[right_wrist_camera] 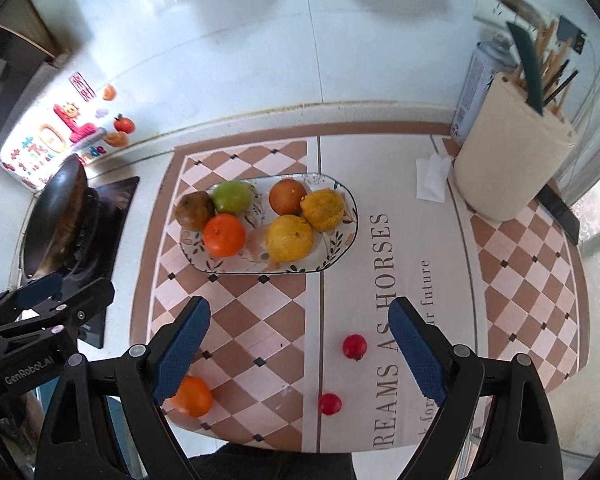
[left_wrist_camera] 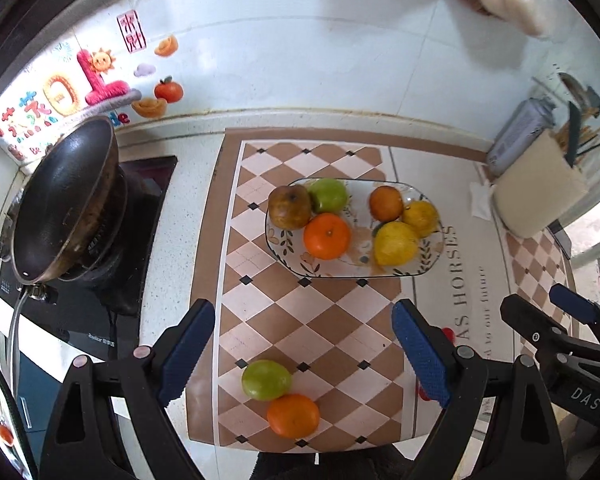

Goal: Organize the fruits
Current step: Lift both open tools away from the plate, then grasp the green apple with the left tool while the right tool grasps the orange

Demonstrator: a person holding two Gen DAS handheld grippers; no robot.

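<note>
Left wrist: left gripper (left_wrist_camera: 304,352) jaws wide, empty; plate (left_wrist_camera: 430,258) w/ six fruits mid-mat; green fruit (left_wrist_camera: 266,380) touching orange (left_wrist_camera: 293,416) on mat near edge. Right wrist: right gripper (right_wrist_camera: 300,350) jaws wide, empty; two small red fruits (right_wrist_camera: 354,346) loose on mat

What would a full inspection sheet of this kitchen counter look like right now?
Surface: checkered mat on a pale counter.
Job's things: plate holding six fruits; a green fruit touching an orange on the mat near the front edge; two small red fruits apart on the mat's lettered strip.
Clutter: folded tissue; dark flat object by the container, too unclear to name.
Grippers: left gripper and right gripper both open, holding nothing.
Cables: nothing seen.
Surroundings: wok tilted on a stove; beige utensil container; stickers on the tiled wall.
</note>
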